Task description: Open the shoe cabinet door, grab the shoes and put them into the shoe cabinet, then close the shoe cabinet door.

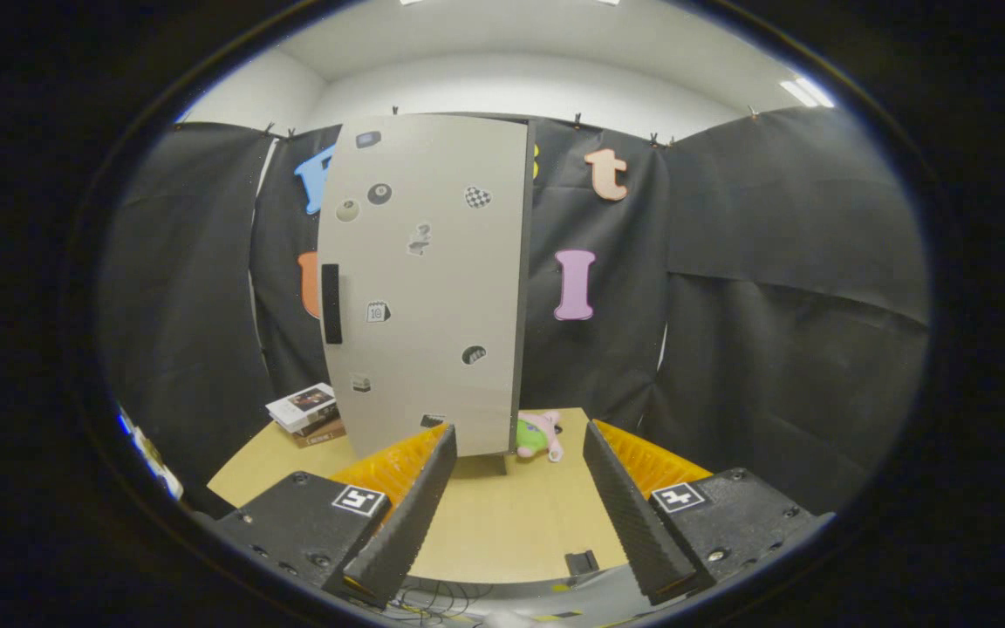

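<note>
We hold our gripper [520, 462] with its fingers spread wide and nothing between them, above the wooden table [502, 532]. Just beyond the fingertips stands the shoe cabinet [428, 279], its pale door [433, 349] closed, a dark handle [331, 303] at its left edge. A plush toy [540, 435] lies beside the cabinet's right foot; books [306, 410] sit beyond the left finger.

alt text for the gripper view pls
A tall grey shoe cabinet with its door shut stands on a wooden table, just beyond the open, empty tongs. A small plush toy lies beside its base, and books are stacked on its other side.
</note>
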`<state>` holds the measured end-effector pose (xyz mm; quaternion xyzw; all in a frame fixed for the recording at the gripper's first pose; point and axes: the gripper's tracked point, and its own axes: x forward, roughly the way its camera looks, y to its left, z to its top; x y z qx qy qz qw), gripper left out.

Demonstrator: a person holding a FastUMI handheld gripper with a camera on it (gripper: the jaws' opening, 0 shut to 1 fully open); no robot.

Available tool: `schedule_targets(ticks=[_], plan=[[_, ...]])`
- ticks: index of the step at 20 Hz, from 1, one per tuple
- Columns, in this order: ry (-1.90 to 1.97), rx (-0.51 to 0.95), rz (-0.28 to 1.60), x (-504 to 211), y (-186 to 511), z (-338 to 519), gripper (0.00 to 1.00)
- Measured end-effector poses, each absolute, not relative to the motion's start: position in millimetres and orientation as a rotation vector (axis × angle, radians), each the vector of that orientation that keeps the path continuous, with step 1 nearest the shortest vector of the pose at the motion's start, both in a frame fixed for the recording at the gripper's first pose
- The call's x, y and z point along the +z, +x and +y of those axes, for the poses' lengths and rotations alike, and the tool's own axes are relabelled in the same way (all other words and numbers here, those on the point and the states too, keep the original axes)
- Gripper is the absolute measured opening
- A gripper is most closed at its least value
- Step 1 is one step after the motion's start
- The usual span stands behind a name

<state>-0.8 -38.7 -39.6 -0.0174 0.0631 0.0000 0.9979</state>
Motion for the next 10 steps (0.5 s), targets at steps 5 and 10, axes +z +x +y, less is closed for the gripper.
schedule_targets(ticks=[5, 10], plan=[[-0.032, 0.015, 0.106, -32.1, -1.8, -28.8, 0.96], [-0.037, 0.015, 0.095, -29.3, -4.3, -21.3, 0.96]])
